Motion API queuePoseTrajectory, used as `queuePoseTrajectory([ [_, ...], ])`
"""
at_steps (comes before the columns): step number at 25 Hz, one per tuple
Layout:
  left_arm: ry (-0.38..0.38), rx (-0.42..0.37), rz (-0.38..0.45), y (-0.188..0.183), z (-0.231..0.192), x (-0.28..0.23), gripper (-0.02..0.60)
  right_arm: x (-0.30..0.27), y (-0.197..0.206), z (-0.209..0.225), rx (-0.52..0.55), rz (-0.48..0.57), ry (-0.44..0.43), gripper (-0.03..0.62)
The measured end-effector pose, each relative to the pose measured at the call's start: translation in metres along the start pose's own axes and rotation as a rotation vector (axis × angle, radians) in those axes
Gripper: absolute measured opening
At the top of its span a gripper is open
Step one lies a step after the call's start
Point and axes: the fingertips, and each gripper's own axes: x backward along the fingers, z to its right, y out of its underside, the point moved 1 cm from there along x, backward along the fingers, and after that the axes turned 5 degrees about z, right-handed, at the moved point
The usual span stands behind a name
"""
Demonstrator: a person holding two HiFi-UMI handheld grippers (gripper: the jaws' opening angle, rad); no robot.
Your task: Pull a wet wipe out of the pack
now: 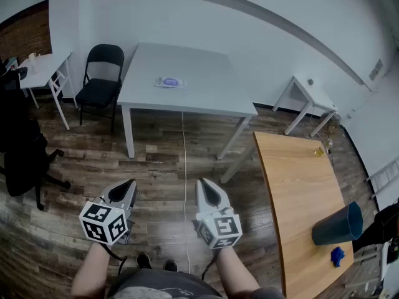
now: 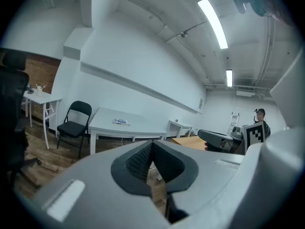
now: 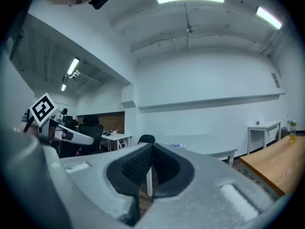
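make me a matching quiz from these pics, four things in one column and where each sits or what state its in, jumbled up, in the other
Things
1. wipe pack
2. black folding chair
3. dark bin
4. right gripper

Places or states
A. on the wooden table
B. jaws shut, empty, above the floor
C. on the white table
D. at the white table's left end in the head view

Pairs: 1-C, 2-D, 3-A, 4-B

Open floor [image 1: 156,167] fwd to wht table [image 1: 206,80]

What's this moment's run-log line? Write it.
stage: not started | left gripper: shut, empty | right gripper: shut, empty | wipe pack: on white table, far from both grippers
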Motion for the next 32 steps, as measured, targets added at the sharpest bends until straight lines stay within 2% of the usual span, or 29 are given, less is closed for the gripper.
queuePoseTrajectory([
  [3,0.002,-0.027,-0.018,0.003,-0.003,0.000,0.017,-0.004,0.005,-0.005,0.014,-0.011,-0.011,-0.011],
  [7,-0.001,-0.026,-0.036,0.009,-0.011,0.004,0.017,-0.007,0.012,-0.012,0.014,-0.018,-0.024,-0.011],
  [17,0.012,-0.034,-0.052,0.018,-0.026,0.004,0.018,-0.014,0.013,-0.017,-0.053,0.015,0.022,-0.011],
  [23,0.000,-0.092,-0.056,0.021,-0.043,0.007,0.018,-0.020,0.026,-0.023,-0.056,-0.013,0.024,-0.011],
  [29,0.007,-0.136,-0.069,0.026,-0.062,0.004,0.018,-0.022,0.039,-0.025,-0.032,-0.030,0.087,-0.011],
  [32,0.019,-0.136,-0.088,0.031,-0.066,-0.002,0.018,-0.029,0.042,-0.029,-0.035,-0.044,0.056,-0.011],
])
